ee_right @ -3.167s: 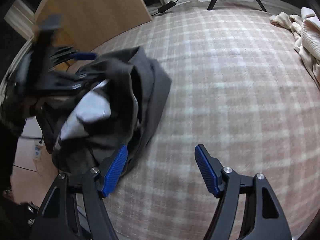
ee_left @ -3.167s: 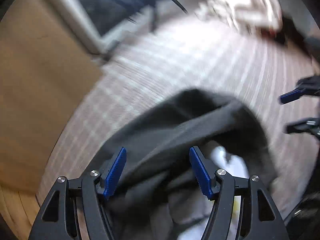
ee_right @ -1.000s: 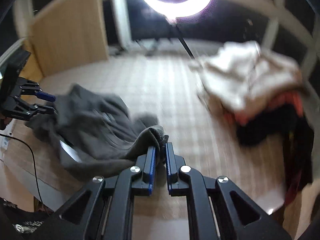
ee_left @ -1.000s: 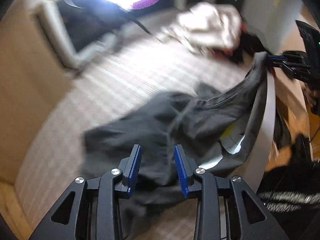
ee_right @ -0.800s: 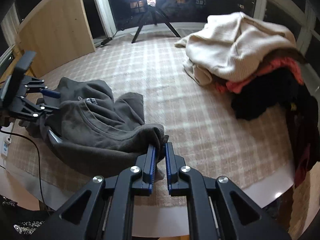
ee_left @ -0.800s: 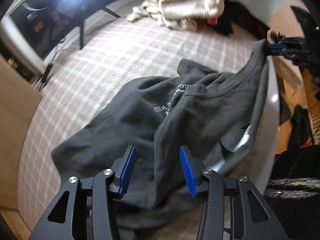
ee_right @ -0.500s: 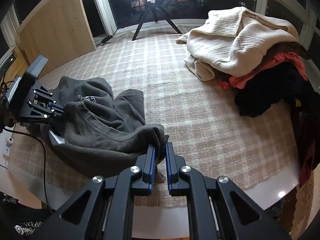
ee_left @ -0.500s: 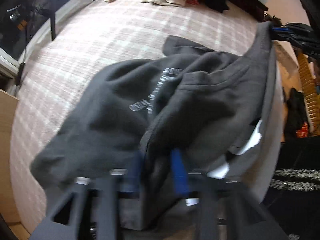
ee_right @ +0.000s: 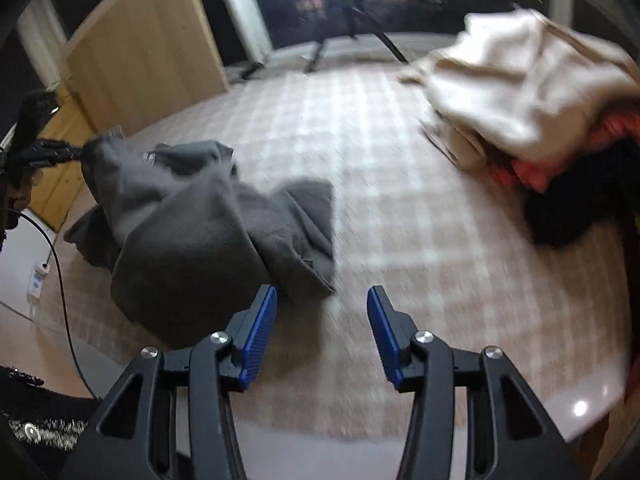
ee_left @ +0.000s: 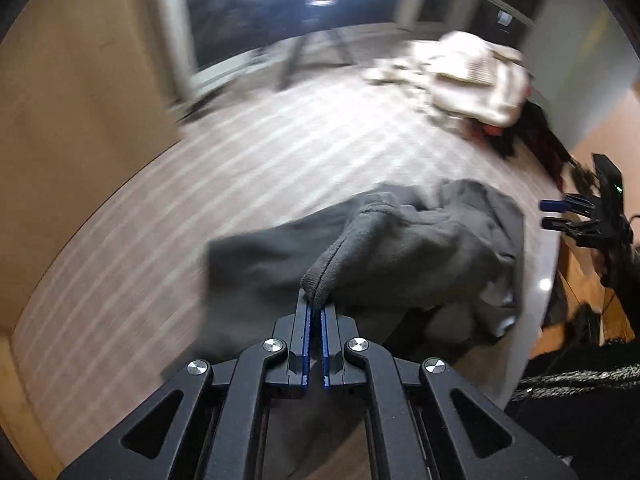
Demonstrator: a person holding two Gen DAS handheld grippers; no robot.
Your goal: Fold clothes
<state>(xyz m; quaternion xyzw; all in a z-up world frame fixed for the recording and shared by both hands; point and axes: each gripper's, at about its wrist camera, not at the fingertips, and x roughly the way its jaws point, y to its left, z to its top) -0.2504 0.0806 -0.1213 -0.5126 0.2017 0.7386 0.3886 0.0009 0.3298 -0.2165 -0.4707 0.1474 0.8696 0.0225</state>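
Observation:
A dark grey sweatshirt (ee_left: pixel 400 252) lies crumpled on the checked tablecloth (ee_left: pixel 280 152). My left gripper (ee_left: pixel 315 308) is shut on a folded edge of the sweatshirt and lifts it a little. In the right wrist view the sweatshirt (ee_right: pixel 200 216) sits left of centre, with the left gripper (ee_right: pixel 76 152) holding its far left edge raised. My right gripper (ee_right: pixel 322 308) is open and empty, just in front of the sweatshirt's near corner. It also shows at the right edge of the left wrist view (ee_left: pixel 554 214).
A pile of clothes, cream knit (ee_right: pixel 520 76) on top with red and black pieces (ee_right: pixel 576 200) beneath, sits at the table's right back. A ring light on a tripod (ee_right: pixel 340 8) stands behind. A wooden panel (ee_right: pixel 140 60) is at the left. A cable (ee_right: pixel 60 280) hangs off the left edge.
My right gripper let go of the sweatshirt and opened; that corner dropped onto the table. My left gripper closed on the sweatshirt's edge and lifted it.

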